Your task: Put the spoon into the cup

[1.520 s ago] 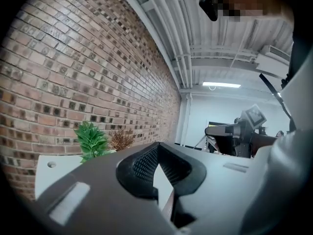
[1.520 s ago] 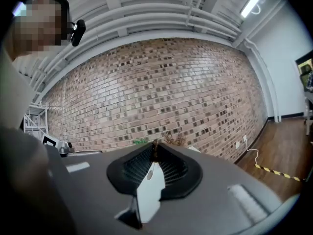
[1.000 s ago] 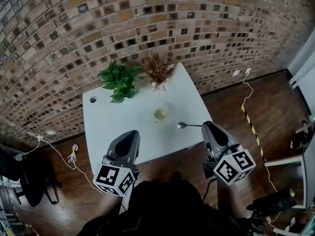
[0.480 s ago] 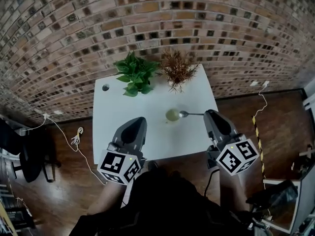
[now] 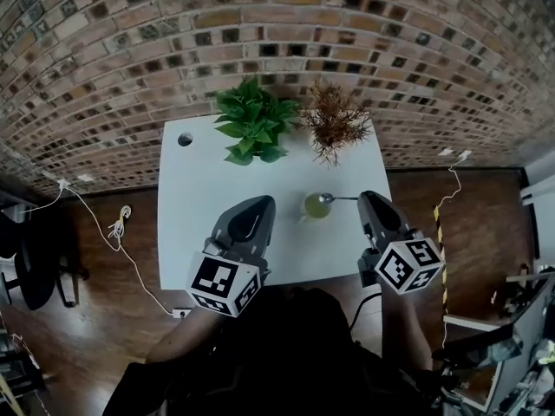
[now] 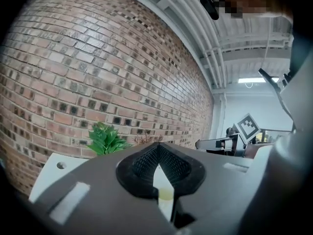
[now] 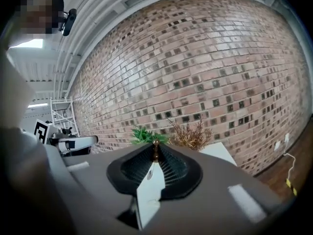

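Facing both grippers, a red-brown brick wall (image 5: 277, 50) stands beyond the jaw tips. A white rectangular table (image 5: 195, 206) lies beneath them. A green leafy plant (image 5: 254, 126) stands well ahead of the left gripper (image 5: 261, 204). A dry brown twiggy plant (image 5: 334, 124) stands well ahead of the right gripper (image 5: 363, 199).

Left gripper: jaw tips together, nothing between them.

Right gripper: jaws clamped on the handle of a slim metal spoon (image 5: 336, 198), which projects sideways from the tips toward the left gripper.

A small round cup with a yellow-green inside (image 5: 316, 207) sits between the two grippers, near the right gripper's tips. The spoon bowl overlaps the cup's rim on that side; whether it is inside cannot be told.
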{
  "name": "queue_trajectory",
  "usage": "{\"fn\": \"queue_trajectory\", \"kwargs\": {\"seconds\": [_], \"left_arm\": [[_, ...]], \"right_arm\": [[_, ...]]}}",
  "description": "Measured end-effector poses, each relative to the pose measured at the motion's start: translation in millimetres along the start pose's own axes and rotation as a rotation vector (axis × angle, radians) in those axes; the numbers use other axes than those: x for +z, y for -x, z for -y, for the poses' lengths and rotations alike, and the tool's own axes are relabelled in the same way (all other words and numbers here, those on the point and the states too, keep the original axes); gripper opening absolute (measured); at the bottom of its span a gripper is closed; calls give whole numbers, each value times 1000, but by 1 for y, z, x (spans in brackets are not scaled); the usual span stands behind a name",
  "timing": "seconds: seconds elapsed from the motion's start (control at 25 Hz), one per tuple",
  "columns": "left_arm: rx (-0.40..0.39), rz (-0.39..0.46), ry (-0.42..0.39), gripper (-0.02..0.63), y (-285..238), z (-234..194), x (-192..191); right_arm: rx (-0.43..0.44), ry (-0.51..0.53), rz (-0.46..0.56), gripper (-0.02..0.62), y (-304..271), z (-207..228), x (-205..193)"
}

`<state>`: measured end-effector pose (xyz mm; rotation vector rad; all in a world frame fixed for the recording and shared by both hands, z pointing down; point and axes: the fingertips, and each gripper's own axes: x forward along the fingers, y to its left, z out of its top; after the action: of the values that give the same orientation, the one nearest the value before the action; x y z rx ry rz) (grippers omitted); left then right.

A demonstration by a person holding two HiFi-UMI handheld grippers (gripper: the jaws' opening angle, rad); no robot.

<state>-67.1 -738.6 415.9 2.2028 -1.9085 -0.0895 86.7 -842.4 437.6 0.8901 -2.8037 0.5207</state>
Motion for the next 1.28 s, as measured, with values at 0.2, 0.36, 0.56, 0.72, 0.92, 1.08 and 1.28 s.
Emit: {"fn": "queue_trajectory", "kwargs": {"seconds": [0.2,0.36,0.56,0.72,0.92,1.08,1.28], "left_arm": [[13,-25,39,-6,-21,-6,-19],[36,-72,31,-6,-37,-11,-37],[69,-94,13,-6,-54,-23,-69],[114,-165,36,-6,-65,-29,-105],[166,-262,30,-6,-77,-40,-153],[164,-287,73,-6,-78,-39,-171],[152,-319,66,-6,-81,-38,-183]], "right_arm": [[6,-32,-52,46,-21,19,-29],[12,-27,-95,46,-35,39,-48],[33,-66,-119,46,-53,54,-65],[53,-65,-146,46,-64,63,-82],[58,-73,-204,46,-76,67,-119],[69,-71,-248,46,-82,68,-140],[52,-86,-278,46,-86,74,-159]]}}
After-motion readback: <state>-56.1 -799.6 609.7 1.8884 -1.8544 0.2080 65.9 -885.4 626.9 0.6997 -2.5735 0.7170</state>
